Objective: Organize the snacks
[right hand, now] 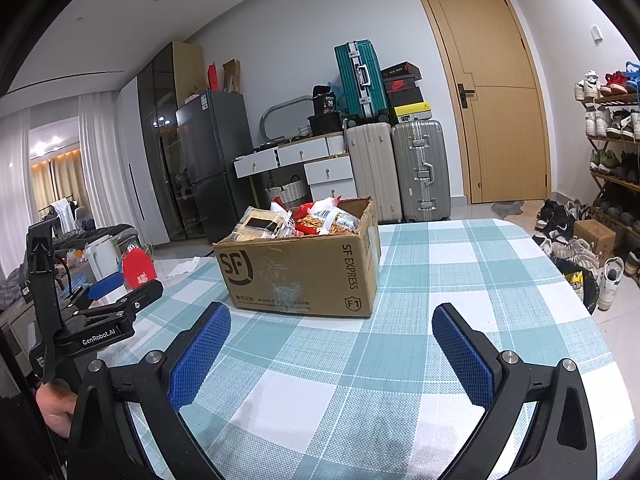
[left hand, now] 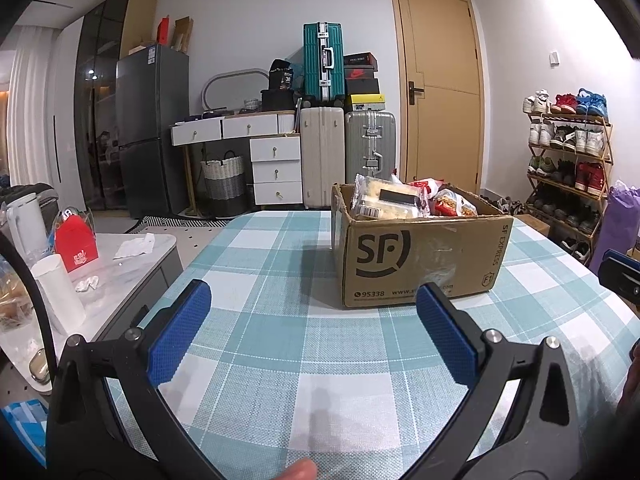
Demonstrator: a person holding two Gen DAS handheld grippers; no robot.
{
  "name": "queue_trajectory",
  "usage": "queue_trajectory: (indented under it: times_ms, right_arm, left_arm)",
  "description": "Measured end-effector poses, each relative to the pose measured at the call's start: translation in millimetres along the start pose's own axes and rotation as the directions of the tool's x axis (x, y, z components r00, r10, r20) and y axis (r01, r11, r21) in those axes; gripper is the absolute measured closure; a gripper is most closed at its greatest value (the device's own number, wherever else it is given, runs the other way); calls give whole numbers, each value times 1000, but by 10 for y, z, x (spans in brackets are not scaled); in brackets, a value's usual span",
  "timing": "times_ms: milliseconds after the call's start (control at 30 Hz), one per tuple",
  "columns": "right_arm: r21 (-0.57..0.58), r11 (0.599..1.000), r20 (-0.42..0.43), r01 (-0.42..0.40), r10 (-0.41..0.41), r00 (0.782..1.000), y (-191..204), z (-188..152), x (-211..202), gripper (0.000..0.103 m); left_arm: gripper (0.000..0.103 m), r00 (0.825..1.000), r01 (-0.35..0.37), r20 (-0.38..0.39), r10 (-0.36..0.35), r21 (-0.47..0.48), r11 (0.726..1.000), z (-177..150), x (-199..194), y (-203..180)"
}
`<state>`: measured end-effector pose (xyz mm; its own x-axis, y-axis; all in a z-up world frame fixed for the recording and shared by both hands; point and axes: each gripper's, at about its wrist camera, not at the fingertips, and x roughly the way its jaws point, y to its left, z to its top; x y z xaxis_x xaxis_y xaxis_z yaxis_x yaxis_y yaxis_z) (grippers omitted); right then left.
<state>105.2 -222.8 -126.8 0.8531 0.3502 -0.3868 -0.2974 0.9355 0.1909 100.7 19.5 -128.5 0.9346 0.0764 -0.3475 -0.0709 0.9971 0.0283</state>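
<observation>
Squarely on the teal-and-white checked woven tablecloth [left hand: 280, 248] stands an open brown corrugated cardboard box printed with "SF EXPRESS" [left hand: 420, 256], its flaps gone or folded and its front face scuffed with tape marks. Crinkly plastic snack packets [left hand: 404, 198] fill it to the rim: a pale flat pack with a dark label at the left, red-and-white bags and a clear bag of orange-brown strips [right hand: 324, 222] at the right. Both tools hover low over bare cloth, well short of the box. The left gripper [left hand: 314, 326] has its blue, dimpled rubber pads spread wide apart with nothing between them; the right gripper [right hand: 332, 350] is likewise spread and holds nothing. Beside the table, a white marble-topped side table [left hand: 132, 264] carries a red gable-topped carton [left hand: 76, 246] and a white cylindrical cup [left hand: 60, 296].
</observation>
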Motion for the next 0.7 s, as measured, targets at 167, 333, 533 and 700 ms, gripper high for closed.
queue_trajectory:
  times_ms: [167,333,533,700]
  right_arm:
    - [2,1000,2,0,0,1000,1,-1,0,0]
    - [1,1000,1,0,0,1000,-2,1,-1,0]
    - [2,1000,1,0,0,1000,-3,1,-1,0]
    - [4,1000,2,0,0,1000,-6,-1,-1,0]
  left_arm:
    - [0,1000,1,3,-1,4,1000,3,6,-2]
    - [0,1000,-1,-1,1,2,1000,6,9,-7]
    - [0,1000,0,8,-1,7,1000,3,2,-16]
    - [0,1000,4,8,-4,10,1000,-2,1,-25]
